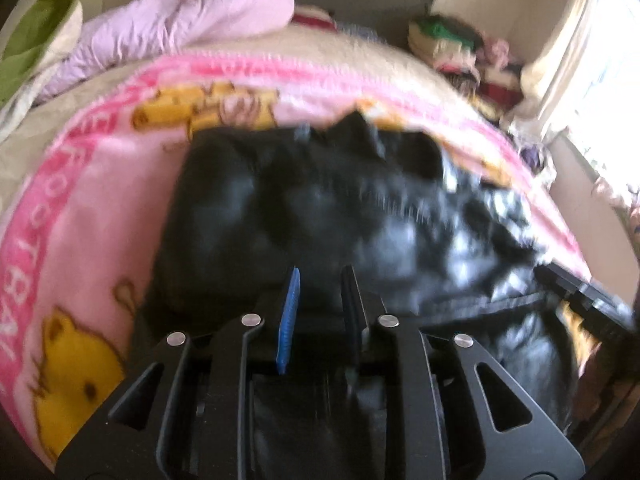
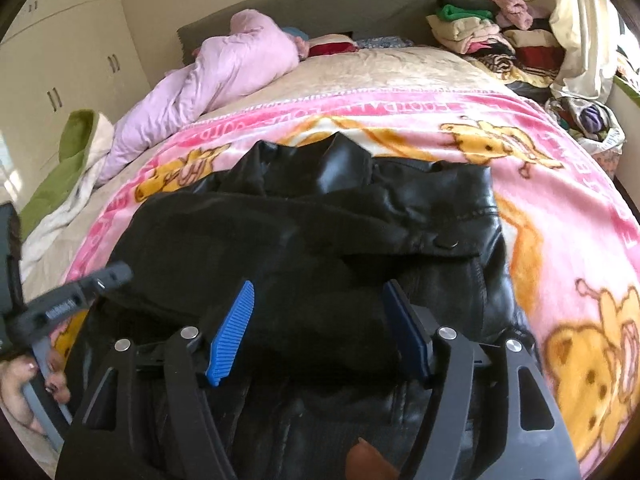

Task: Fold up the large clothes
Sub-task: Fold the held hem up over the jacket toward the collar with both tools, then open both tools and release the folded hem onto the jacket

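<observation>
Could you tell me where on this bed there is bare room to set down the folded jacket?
Free: the beige cover between the pink blanket and headboard. Crowded: the clothes pile at far right, the pink coat left.

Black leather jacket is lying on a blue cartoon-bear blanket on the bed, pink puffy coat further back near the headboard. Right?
Not quite: the blanket is pink, not blue; the right wrist view shows its pink ground with yellow bears. The rest holds: the black leather jacket lies on it, and the pink puffy coat sits further back near the headboard.
</observation>
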Motion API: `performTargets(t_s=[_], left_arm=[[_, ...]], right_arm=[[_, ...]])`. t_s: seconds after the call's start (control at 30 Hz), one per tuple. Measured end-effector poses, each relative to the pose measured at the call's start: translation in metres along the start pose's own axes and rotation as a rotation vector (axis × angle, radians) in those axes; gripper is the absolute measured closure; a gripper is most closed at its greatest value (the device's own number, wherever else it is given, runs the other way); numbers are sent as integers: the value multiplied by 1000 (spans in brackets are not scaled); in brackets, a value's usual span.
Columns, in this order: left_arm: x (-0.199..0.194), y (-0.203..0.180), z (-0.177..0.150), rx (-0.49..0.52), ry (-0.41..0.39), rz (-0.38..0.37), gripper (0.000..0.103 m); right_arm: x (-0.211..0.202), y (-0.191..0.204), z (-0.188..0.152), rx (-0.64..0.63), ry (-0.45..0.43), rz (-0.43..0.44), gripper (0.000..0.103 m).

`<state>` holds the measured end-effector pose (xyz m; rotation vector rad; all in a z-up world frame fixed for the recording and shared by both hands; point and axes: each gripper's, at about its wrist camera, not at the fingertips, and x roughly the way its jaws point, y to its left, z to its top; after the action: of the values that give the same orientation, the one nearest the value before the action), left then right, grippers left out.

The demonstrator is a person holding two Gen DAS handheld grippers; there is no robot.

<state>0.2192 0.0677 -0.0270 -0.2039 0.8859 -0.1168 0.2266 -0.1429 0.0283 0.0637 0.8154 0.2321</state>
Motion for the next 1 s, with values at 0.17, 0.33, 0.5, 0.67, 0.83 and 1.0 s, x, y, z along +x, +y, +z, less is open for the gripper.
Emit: performTargets(t_s=[0.17, 0.33, 0.5, 0.67, 0.83, 1.0], left_arm=[[15, -4, -9, 41, 47, 44, 87], [19, -1, -12, 44, 48, 42, 87], [17, 1, -11, 32, 46, 23, 87], [16, 4, -10, 22, 44, 10, 87], [15, 3, -10, 22, 39, 7, 87], [12, 4, -9, 17, 35, -2, 87]], right_arm=[[-2, 8, -3, -23, -4, 8, 37], [8, 8, -7, -39, 42, -20, 35], [38, -8, -25, 24, 191, -70, 35], [36, -7, -31, 24, 170, -74, 35], [22, -7, -27, 42, 124, -55, 34], [8, -7, -25, 69, 82, -38, 30]])
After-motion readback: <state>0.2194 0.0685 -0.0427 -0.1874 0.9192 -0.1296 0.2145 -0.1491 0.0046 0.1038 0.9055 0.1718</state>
